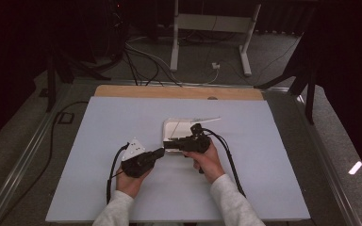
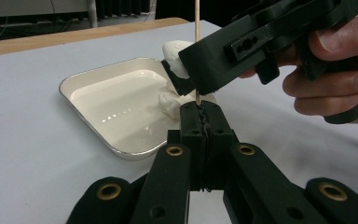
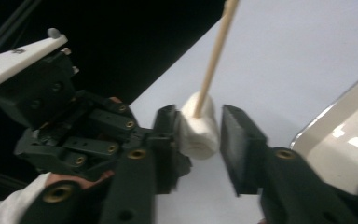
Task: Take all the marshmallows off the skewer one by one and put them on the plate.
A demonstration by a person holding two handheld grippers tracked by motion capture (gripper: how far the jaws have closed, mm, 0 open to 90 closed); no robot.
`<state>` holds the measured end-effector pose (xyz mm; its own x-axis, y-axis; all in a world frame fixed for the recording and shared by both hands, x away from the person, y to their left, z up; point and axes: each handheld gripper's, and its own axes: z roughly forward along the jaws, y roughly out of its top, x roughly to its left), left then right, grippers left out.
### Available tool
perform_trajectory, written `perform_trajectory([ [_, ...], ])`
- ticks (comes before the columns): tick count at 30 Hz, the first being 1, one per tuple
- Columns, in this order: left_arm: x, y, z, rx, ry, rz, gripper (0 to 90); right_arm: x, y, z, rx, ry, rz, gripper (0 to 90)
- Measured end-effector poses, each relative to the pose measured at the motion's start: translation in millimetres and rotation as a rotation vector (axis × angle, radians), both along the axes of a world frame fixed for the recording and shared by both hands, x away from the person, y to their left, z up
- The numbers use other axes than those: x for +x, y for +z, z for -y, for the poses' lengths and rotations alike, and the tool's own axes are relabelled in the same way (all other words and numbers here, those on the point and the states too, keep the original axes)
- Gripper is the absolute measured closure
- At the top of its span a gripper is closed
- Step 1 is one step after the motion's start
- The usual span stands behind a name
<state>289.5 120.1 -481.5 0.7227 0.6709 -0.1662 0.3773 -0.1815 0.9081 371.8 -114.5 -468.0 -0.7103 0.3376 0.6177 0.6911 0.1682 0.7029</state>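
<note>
My left tool (image 2: pixel 200 122) is clamped tight on the foot of a thin wooden stick (image 2: pixel 197 21), which stands upright just beside the white tray (image 2: pixel 81 84) on the worktop (image 1: pixel 122 117). A marshmallow (image 3: pixel 198 126) sits threaded on that stick. My right tool (image 3: pixel 199 133) has its jaws on either side of the marshmallow: one pad touches it, the other stands just clear.

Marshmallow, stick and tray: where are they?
marshmallow (image 3: pixel 199 127), right gripper view, on its white side between the jaws.
stick (image 3: pixel 213 65), right gripper view, mid-shaft above the marshmallow.
tray (image 2: pixel 91 134), left gripper view, on its near rim.
</note>
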Motion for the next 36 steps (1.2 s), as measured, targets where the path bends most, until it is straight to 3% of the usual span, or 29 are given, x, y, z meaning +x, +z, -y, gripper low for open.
perform_trajectory([
  [10,1.3,-0.1,1.3,0.047,-0.008,0.018,90.0,-0.9,5.6,4.9,0.003,-0.028,0.011,79.2],
  [12,0.5,-4.0,1.7,0.095,-0.006,0.015,90.0,0.8,9.9,12.6,0.047,-0.076,0.017,80.1],
  [14,-0.1,-4.3,-0.5,0.09,-0.011,0.017,90.0,6.4,18.8,29.8,0.135,-0.131,0.005,80.6],
  [15,0.0,-2.4,-0.7,0.07,-0.015,0.022,90.0,8.3,23.9,37.0,0.139,-0.141,0.015,80.5],
  [17,-0.5,-1.0,3.3,0.077,-0.032,0.035,90.0,7.3,32.4,44.0,0.078,-0.147,0.061,80.5],
  [19,-0.5,-2.1,8.3,0.08,-0.041,0.032,90.0,5.8,37.0,47.1,0.066,-0.15,0.075,80.5],
  [26,0.6,-2.7,2.7,0.1,-0.031,0.04,90.0,7.7,35.4,49.2,0.049,-0.17,0.076,80.4],
  [31,-2.2,-1.7,-3.7,0.14,-0.017,0.047,90.0,8.8,35.8,50.8,0.067,-0.183,0.068,80.3],
  [33,-1.4,-4.7,-6.6,0.182,0.013,0.036,90.0,10.5,38.0,57.6,0.107,-0.225,0.068,80.8],
  [35,-0.2,-5.3,-13.6,0.155,0.039,0.021,90.0,12.2,45.2,70.8,0.155,-0.267,0.075,80.9],
  [36,0.4,-3.9,-16.6,0.133,0.053,0.022,90.0,12.5,48.9,75.5,0.142,-0.276,0.089,80.8],
])
